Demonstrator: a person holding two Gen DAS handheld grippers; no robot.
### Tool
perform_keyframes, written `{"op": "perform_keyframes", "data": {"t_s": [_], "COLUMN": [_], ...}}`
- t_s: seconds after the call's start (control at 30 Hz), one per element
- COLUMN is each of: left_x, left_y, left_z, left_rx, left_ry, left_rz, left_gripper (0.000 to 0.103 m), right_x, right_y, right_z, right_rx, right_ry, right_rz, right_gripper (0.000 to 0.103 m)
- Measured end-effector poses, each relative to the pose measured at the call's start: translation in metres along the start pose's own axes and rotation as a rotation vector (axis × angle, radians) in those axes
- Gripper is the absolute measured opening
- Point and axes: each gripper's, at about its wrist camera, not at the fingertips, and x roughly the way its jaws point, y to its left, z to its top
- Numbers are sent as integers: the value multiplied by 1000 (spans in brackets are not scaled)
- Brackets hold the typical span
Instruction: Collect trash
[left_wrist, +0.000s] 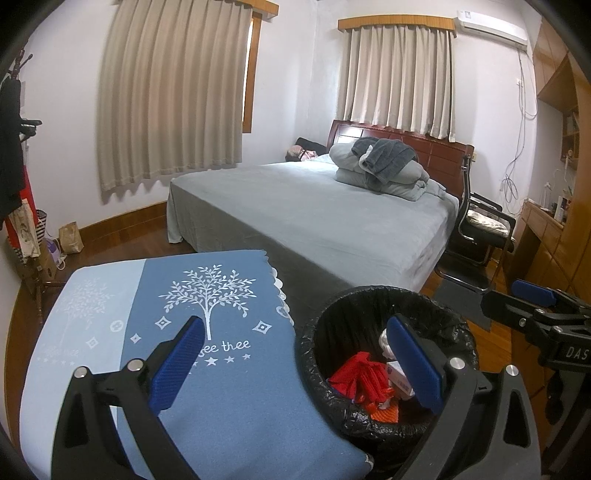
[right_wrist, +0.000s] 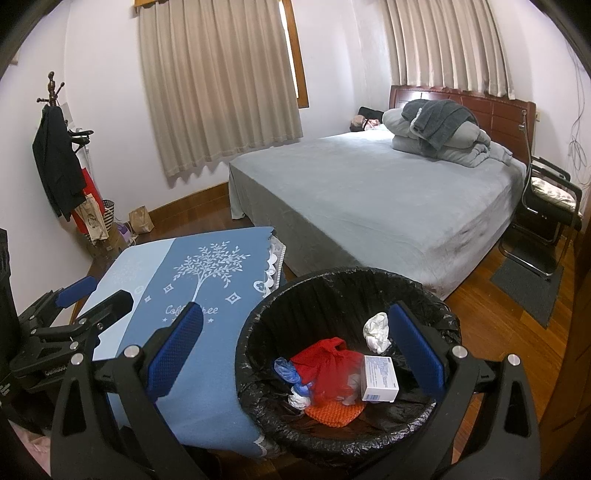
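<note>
A round bin lined with a black bag (right_wrist: 258, 332) (left_wrist: 314, 343) stands on the wood floor beside a low table under a blue tree-print cloth (left_wrist: 221, 369) (right_wrist: 207, 280). Inside lie a red bag (right_wrist: 325, 362) (left_wrist: 360, 376), a small white box (right_wrist: 380, 378) (left_wrist: 400, 376), a crumpled white tissue (right_wrist: 376, 330), blue scraps (right_wrist: 286, 371) and an orange knit piece (right_wrist: 334, 410). My right gripper (right_wrist: 299, 334) hangs open above the bin with nothing between its fingers. Straddling the table edge and the bin rim, my left gripper (left_wrist: 295, 343) is open and holds nothing.
A bed with a grey cover (right_wrist: 369, 192) and folded bedding (right_wrist: 443, 133) lies behind the bin. A black chair (right_wrist: 546, 206) and dark mat (right_wrist: 528, 284) are at the right. A coat stand (right_wrist: 55, 155) and paper bags (right_wrist: 140, 219) stand by the left wall.
</note>
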Motion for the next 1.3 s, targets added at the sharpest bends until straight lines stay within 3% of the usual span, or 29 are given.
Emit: {"op": "perform_keyframes", "data": {"t_s": [1.3], "left_x": [0], "left_y": [1], "left_z": [-1], "left_rx": [1], "left_ry": [-1], "left_rz": [0], "left_gripper": [97], "right_x": [1], "right_y": [2], "right_z": [0], "right_rx": [0], "right_ry": [1], "right_rz": [0], "right_gripper": [98]}}
